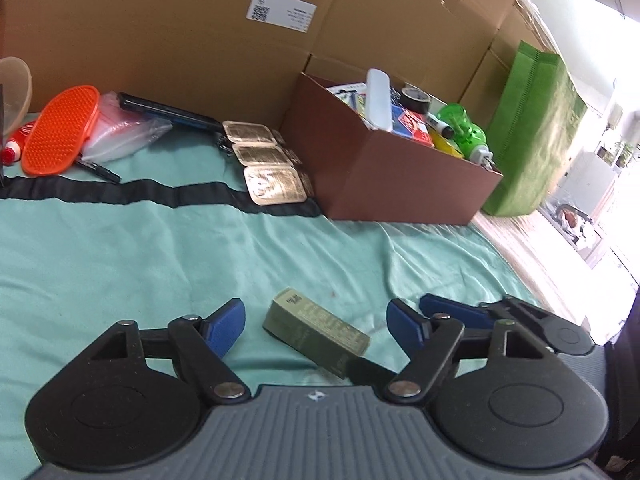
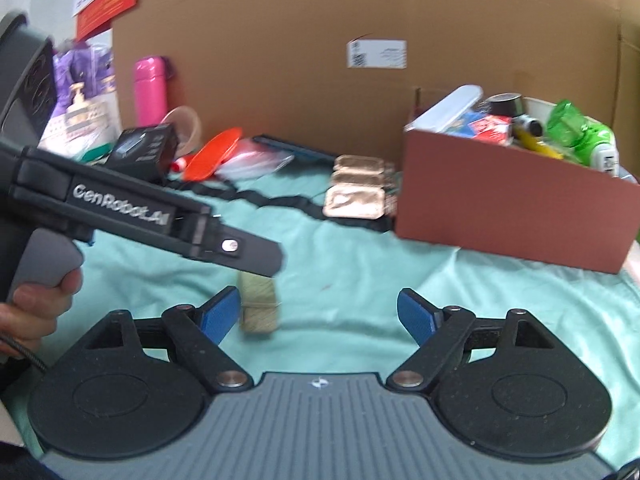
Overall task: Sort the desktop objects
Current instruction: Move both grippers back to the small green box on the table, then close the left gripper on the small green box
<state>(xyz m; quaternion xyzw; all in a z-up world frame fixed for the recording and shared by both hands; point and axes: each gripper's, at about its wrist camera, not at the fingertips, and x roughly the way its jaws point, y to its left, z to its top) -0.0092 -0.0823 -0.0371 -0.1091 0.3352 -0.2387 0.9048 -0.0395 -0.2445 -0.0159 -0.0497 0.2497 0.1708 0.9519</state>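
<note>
A small olive-green box [image 1: 316,332] lies on the teal cloth between the open jaws of my left gripper [image 1: 316,326], touching neither pad. It also shows in the right wrist view [image 2: 259,304], just beside the left pad of my open, empty right gripper [image 2: 318,314]. The left gripper's body [image 2: 120,208] reaches in from the left above the box. A brown sorting box [image 1: 384,176] full of items stands at the back right, also in the right wrist view [image 2: 516,204].
Three gold tins [image 1: 268,160] lie left of the brown box. An orange brush [image 1: 60,132], a plastic bag [image 1: 120,132], a dark phone-like item [image 1: 172,114] and a red-capped tube [image 1: 16,146] lie at the back left. Big cardboard boxes [image 1: 180,20] wall the back. A green bag [image 1: 532,136] stands right.
</note>
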